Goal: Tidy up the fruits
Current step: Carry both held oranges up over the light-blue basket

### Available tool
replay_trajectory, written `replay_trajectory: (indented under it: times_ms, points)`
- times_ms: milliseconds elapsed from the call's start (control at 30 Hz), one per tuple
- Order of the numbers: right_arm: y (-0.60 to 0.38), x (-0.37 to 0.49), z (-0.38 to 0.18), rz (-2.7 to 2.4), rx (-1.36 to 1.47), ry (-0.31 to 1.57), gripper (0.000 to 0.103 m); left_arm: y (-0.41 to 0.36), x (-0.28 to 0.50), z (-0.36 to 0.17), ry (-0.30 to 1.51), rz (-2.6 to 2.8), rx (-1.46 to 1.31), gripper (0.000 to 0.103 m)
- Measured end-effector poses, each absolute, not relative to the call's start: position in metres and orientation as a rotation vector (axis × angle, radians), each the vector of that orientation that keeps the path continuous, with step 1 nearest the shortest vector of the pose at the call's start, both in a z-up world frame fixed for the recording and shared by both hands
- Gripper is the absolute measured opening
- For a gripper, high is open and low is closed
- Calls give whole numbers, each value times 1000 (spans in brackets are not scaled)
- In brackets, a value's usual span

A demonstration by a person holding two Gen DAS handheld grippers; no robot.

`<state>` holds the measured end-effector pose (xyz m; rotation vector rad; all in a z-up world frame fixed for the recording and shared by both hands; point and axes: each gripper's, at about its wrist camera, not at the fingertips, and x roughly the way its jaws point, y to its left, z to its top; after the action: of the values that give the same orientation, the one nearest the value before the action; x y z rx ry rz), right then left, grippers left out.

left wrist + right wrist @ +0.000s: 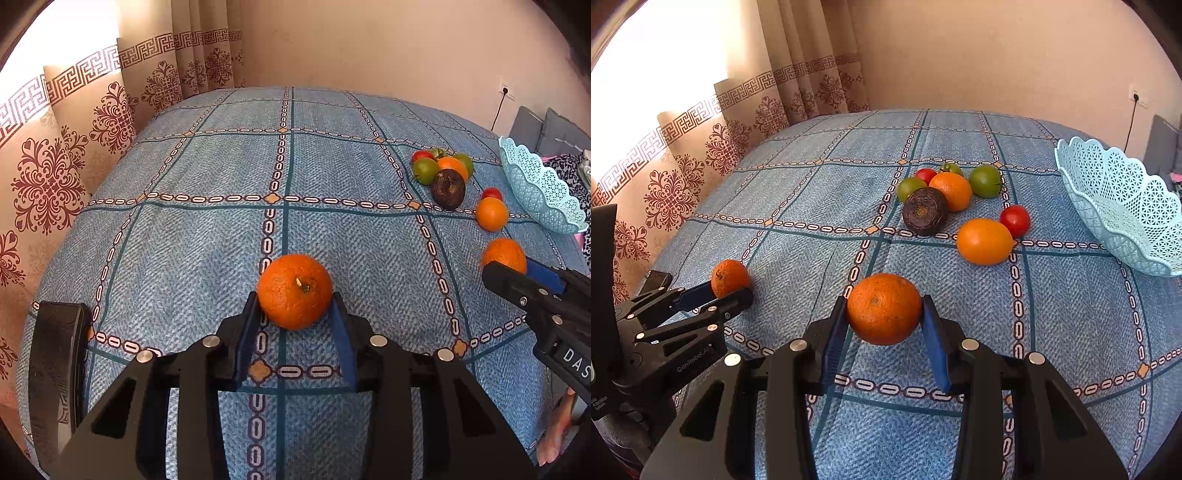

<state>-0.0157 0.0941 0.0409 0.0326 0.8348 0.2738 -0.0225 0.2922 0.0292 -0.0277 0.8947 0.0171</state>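
Note:
My left gripper (295,301) is shut on a stemmed orange (294,291) held above the blue checked cloth; from the right wrist it is the gripper (729,290) at the left with its orange (730,277). My right gripper (884,308) is shut on a second orange (883,308), seen from the left wrist as the orange (504,255) at the far right. More fruit lies loose beyond: a smooth orange (984,241), a red tomato (1015,220), a dark brown fruit (924,210), another orange (951,191) and green tomatoes (985,181).
A pale blue lattice basket (1123,210) stands tilted at the right of the bed, holding nothing that I can see. Patterned curtains (701,147) hang along the left side. A wall socket with a cable (1136,98) is at the back right.

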Motion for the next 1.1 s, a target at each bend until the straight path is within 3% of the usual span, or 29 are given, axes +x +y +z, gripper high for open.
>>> replay_trajectory:
  times_ms: [1100]
  points:
    - [61, -24, 47, 195, 62, 803, 40, 242, -31, 51, 823, 17, 88, 39]
